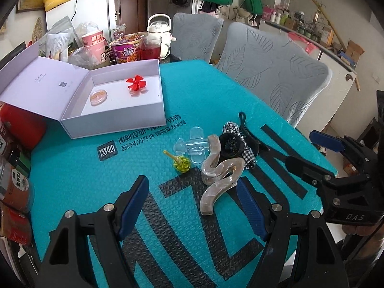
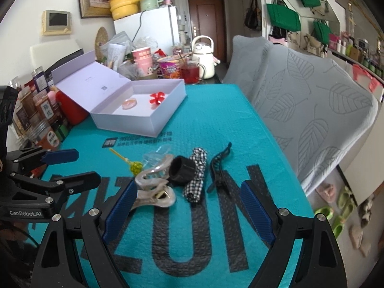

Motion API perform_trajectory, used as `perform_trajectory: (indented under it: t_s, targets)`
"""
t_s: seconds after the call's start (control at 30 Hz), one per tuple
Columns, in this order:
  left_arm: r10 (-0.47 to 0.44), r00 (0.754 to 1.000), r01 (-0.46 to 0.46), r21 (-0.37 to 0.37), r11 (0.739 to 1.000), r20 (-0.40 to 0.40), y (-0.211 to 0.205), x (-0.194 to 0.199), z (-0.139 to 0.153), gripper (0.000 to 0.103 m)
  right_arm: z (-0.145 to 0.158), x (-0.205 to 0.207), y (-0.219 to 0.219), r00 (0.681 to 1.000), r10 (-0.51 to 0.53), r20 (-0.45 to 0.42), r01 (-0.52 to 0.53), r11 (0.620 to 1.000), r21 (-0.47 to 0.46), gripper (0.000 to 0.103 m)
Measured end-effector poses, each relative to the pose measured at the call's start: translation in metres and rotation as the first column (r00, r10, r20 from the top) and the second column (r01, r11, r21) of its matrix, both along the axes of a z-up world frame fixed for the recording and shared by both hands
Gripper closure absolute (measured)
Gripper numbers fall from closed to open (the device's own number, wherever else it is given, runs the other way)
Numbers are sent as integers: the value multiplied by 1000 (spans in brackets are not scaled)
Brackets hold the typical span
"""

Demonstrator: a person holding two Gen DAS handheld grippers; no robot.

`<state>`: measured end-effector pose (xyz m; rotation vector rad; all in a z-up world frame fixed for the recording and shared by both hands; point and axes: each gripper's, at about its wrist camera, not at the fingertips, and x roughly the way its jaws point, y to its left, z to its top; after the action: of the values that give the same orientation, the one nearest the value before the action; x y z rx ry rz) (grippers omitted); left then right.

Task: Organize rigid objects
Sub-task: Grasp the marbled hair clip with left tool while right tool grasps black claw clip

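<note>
On the teal mat (image 1: 204,96) lies a cluster: a wavy translucent beige hair clip (image 1: 216,180) (image 2: 153,187), a clear plastic clip (image 1: 194,146), a yellow-green pick (image 1: 181,164), a black round piece (image 2: 182,170), a black-and-white checked cloth piece (image 2: 196,175) and a black claw clip (image 2: 219,165). An open white box (image 1: 115,120) at the back left holds a red flower-shaped piece (image 1: 135,85) and a round beige disc (image 1: 98,97). My left gripper (image 1: 192,183) hovers open just before the wavy clip. My right gripper (image 2: 188,188) hovers open in front of the checked piece. Neither holds anything.
Jars and a red tin (image 1: 24,124) line the mat's left edge. Cups, a noodle bowl (image 1: 126,51), a glass of red drink and a white kettle (image 1: 159,31) crowd the back. Two grey-covered chairs (image 1: 276,72) stand close along the table's right side.
</note>
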<state>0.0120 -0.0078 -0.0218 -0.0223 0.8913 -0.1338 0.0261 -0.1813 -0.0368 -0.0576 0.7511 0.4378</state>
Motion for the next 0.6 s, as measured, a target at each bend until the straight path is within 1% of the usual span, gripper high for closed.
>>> perform_trajectory:
  t_s: [0.07, 0.13, 0.33, 0.53, 0.6]
  targets:
    - [-10, 1000, 10, -8, 1000, -11, -3, 3, -6, 28, -6, 4, -4, 1000, -5, -11, 5, 1000, 1, 14]
    - [-24, 999, 23, -31, 999, -24, -6, 7, -11, 28, -11, 7, -7, 1000, -6, -22, 6, 1000, -1, 14]
    - [-32, 996, 27, -59, 998, -77, -15, 19, -33, 28, -24, 20, -15, 999, 2, -43, -3, 1000, -21, 14]
    - [-57, 994, 49, -85, 995, -93, -25, 31, -50, 28, -39, 30, -20, 997, 7, -82, -9, 999, -32, 14]
    - [-68, 992, 59, -85, 995, -111, -29, 36, -56, 32, -42, 33, -23, 996, 6, -91, -8, 999, -32, 14]
